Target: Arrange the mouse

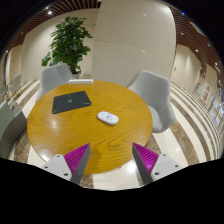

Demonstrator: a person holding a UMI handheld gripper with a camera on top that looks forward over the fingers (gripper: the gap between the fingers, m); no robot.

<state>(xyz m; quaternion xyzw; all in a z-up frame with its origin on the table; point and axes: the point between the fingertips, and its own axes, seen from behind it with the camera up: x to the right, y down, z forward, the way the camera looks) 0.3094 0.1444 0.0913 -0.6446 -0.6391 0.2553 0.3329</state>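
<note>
a round wooden table (60,128) with a warm orange-brown top fills the middle of the frame. on it, a little right of centre, lies a small white oval computer mouse (108,119), flat on the wood and well ahead of the fingers. to the left of the mouse, in the centre-left of the frame, a closed dark grey laptop (71,101) rests on the tabletop, apart from the mouse.

the two-finger gripper (108,160) shows at the bottom of the frame, its fingers spread wide with nothing between them; the near edge of the table and a strip of pale floor show in the gap. the magenta pads (76,156) sit on the inner faces of both fingers.

a light grey shell chair (153,93) stands at the right side of the table, and another light grey chair (56,76) stands behind it in the upper left. beyond that chair, in the upper left of the frame, a leafy green potted plant (68,40) rises against a pale curved wall (125,40).
</note>
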